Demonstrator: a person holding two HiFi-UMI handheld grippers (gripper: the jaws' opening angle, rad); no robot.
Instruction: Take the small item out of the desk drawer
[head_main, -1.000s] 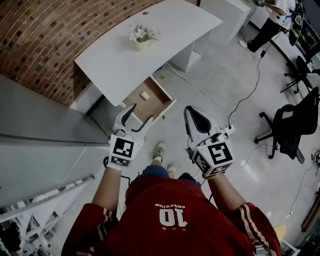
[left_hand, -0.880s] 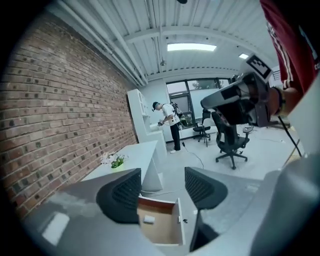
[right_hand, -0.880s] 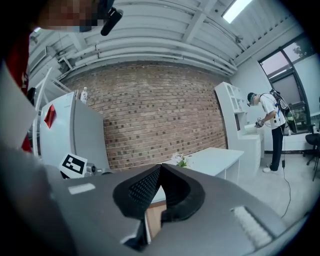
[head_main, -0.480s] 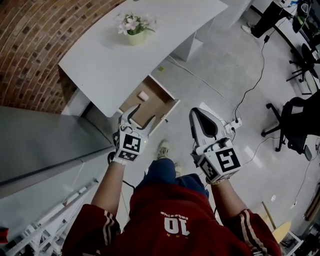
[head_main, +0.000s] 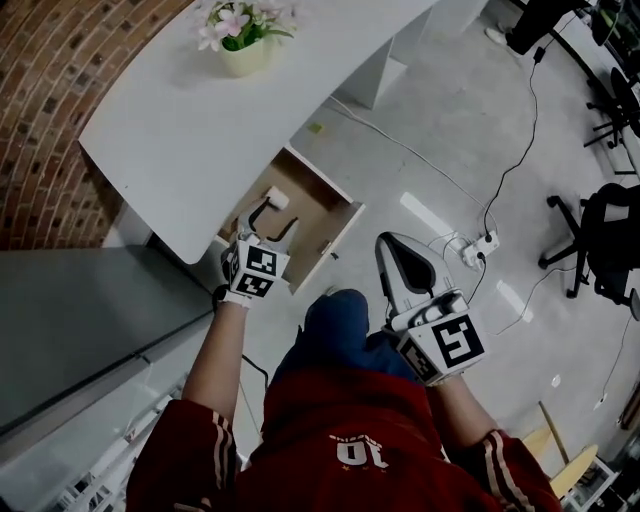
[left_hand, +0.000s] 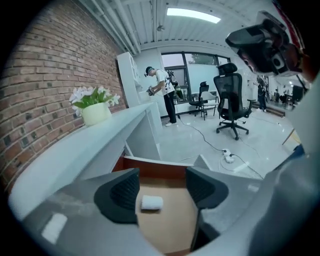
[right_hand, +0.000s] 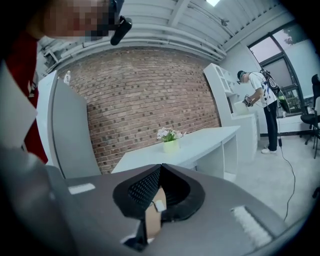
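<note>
Drawer (left_hand: 172, 227): item (left_hand: 151, 202) between gripper's (left_hand: 162, 174) opening jaws

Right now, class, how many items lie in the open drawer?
1: a small white item on the drawer floor, near its back; the desk may hide more.

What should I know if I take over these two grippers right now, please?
Left gripper: jaws opening, poised over the open drawer under the desk. The small white item lies on the drawer floor and shows in the gap; the pads are not touching it.
Right gripper: shut, holding nothing, off to the side of the drawer.
Done: drawer open, left gripper lined up on the item.
Left: lower, close on the item, lift it out.
</note>
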